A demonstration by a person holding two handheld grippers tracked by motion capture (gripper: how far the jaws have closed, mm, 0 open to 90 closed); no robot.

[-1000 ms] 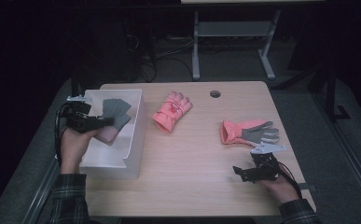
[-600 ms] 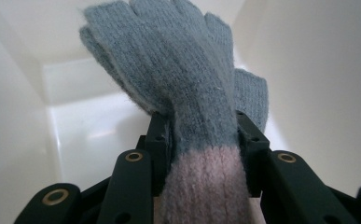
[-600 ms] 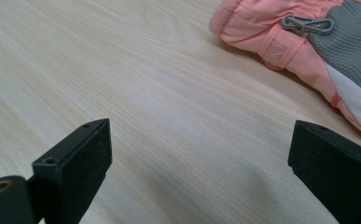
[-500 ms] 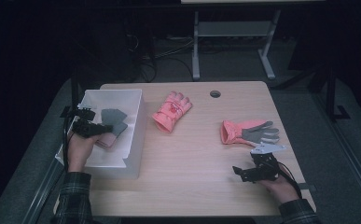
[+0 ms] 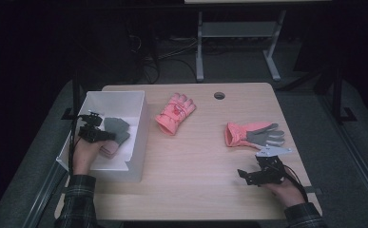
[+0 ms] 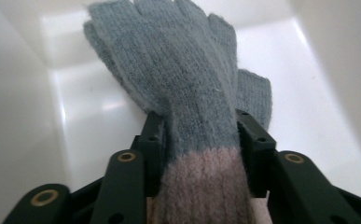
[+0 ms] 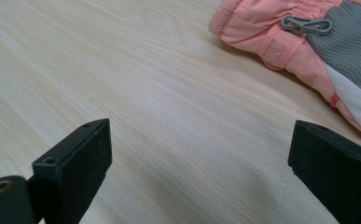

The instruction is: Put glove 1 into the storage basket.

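While our left gripper [image 5: 106, 135] sits low inside the white rectangular plastic bin [image 5: 139, 124], its jaws have just been opening around the grey knitted wool glove with a dusty-pink cuff [image 6: 187, 93]. That glove lies on the bin's floor, fingers pointing away from us. It is still between the jaws where grey meets pink, and they flank it closely; we cannot tell whether the pads still press the knit, so we judge this to be a release. We expect the glove to handle as light, limp and clingy: it will drape and fold rather than hold a shape, and its fuzzy yarn could snag on a pad as we draw back. The cuff band is the sensible place to take it, being the thickest and least floppy part. Our left hand [image 5: 84, 152] comes in over the bin's near wall, forearm roughly level, gripper pointing away from us.

Right of the bin, a coral-pink padded winter glove [image 5: 174, 113] lies flat on the pale wooden table [image 5: 196, 190], just beside the bin's right wall. Farther right lies a second coral-pink padded glove with a grey palm [image 5: 254, 135], well apart from the bin. Nearer to us than that glove, our right gripper [image 5: 242, 175] rests low over the table with its jaws spread wide and nothing between them, pointing back towards the bin.
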